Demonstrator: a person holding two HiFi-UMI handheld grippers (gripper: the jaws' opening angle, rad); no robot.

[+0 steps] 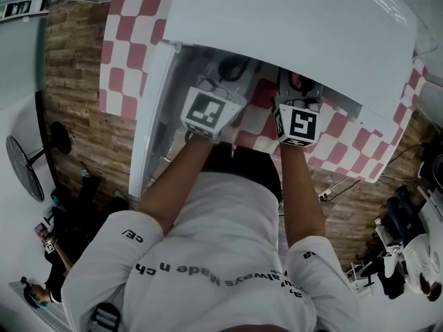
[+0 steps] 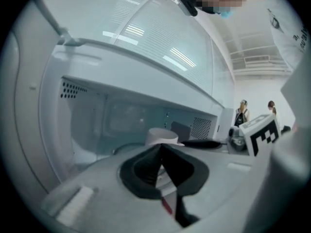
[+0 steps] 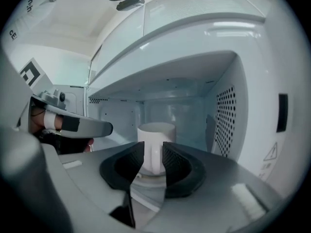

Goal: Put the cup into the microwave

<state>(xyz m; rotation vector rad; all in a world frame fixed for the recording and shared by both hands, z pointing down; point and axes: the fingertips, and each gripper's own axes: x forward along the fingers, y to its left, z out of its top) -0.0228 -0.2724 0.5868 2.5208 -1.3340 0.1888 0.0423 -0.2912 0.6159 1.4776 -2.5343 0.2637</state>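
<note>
A white cup (image 3: 155,139) stands inside the open white microwave (image 1: 291,26), on its glass turntable, with the handle turned toward me. My right gripper (image 3: 153,165) reaches into the cavity and has its jaws closed on that handle. In the head view my right gripper (image 1: 296,97) is at the opening's right part and my left gripper (image 1: 216,92) sits beside it. The left gripper (image 2: 161,165) is shut with nothing in it, just left of the cup (image 2: 163,136); only the cup's rim shows over its jaws.
The microwave door (image 1: 149,120) hangs open to the left. The microwave sits on a pink-and-white checkered cloth (image 1: 124,40). The perforated right wall (image 3: 224,118) is close to the cup. People (image 2: 241,114) stand far behind, and a fan (image 1: 24,161) is on the floor at left.
</note>
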